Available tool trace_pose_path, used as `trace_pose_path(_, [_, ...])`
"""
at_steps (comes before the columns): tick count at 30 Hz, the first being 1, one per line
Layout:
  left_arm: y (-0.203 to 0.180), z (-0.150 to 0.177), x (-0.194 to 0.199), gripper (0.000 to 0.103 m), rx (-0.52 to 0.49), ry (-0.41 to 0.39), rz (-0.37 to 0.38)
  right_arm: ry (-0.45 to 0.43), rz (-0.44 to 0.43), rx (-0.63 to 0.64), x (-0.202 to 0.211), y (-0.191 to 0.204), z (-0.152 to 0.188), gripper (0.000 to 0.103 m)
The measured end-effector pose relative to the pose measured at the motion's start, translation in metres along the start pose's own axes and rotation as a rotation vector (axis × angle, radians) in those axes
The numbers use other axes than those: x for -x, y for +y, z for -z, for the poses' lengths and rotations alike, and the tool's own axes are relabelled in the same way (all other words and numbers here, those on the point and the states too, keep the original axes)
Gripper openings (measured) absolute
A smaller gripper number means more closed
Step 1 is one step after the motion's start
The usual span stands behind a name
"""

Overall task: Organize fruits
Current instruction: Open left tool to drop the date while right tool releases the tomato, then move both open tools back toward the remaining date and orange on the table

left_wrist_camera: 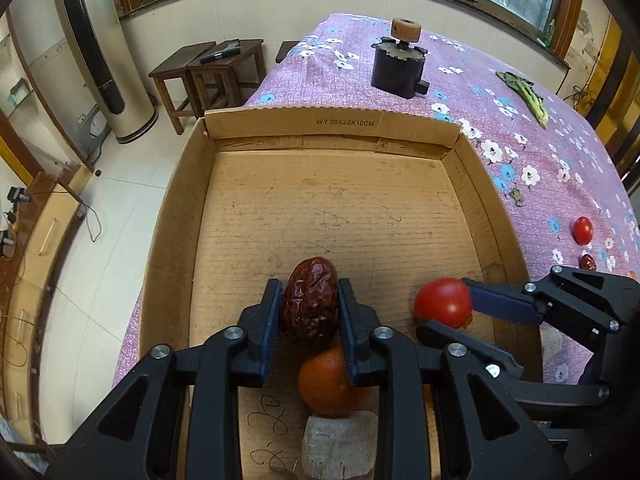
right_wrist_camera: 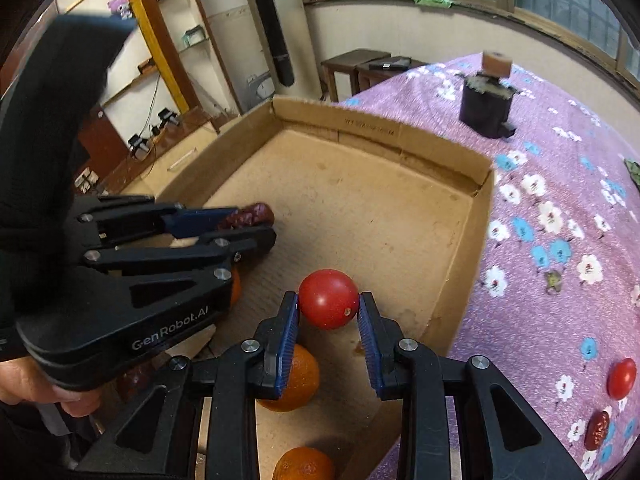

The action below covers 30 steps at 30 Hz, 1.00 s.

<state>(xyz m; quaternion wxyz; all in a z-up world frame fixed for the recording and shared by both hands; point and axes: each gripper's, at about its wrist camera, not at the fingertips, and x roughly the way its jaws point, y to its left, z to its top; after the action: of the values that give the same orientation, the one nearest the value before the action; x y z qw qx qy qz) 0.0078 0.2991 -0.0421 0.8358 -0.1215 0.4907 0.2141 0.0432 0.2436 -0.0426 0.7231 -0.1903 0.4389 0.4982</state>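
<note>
My left gripper [left_wrist_camera: 308, 304] is shut on a wrinkled dark red date [left_wrist_camera: 309, 302] and holds it over the near part of the cardboard box [left_wrist_camera: 332, 122]. It also shows in the right wrist view [right_wrist_camera: 256, 220]. My right gripper [right_wrist_camera: 329, 307] is shut on a red cherry tomato [right_wrist_camera: 329, 298] above the box floor, right of the left gripper; the tomato also shows in the left wrist view [left_wrist_camera: 443, 302]. Oranges [left_wrist_camera: 330, 384] [right_wrist_camera: 298, 380] [right_wrist_camera: 305, 465] lie in the box below the grippers. Another tomato [right_wrist_camera: 622, 377] and date [right_wrist_camera: 597, 430] lie on the purple floral cloth [right_wrist_camera: 560, 220].
A pale cut chunk [left_wrist_camera: 340, 444] lies in the box by the orange. A dark jar with a wooden knob [left_wrist_camera: 400, 62] and a green vegetable [left_wrist_camera: 524, 96] sit far on the table. Wooden stools [left_wrist_camera: 208, 76] stand beyond the table's left edge.
</note>
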Motion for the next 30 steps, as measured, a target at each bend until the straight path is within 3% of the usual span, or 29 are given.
trace_pose_path(3, [0.002, 0.002, 0.004, 0.057, 0.015, -0.017, -0.020, -0.005, 0.004, -0.005, 0.001, -0.002, 0.001, 0.033])
trace_pose_path(12, [0.004, 0.011, 0.039, 0.059, 0.040, -0.092, -0.007, -0.056, -0.019, -0.023, 0.033, -0.006, 0.012, 0.039])
trace_pose_path(30, [-0.044, 0.029, 0.089, 0.062, -0.034, -0.164, 0.063, -0.165, 0.009, -0.111, 0.112, -0.027, 0.067, 0.040])
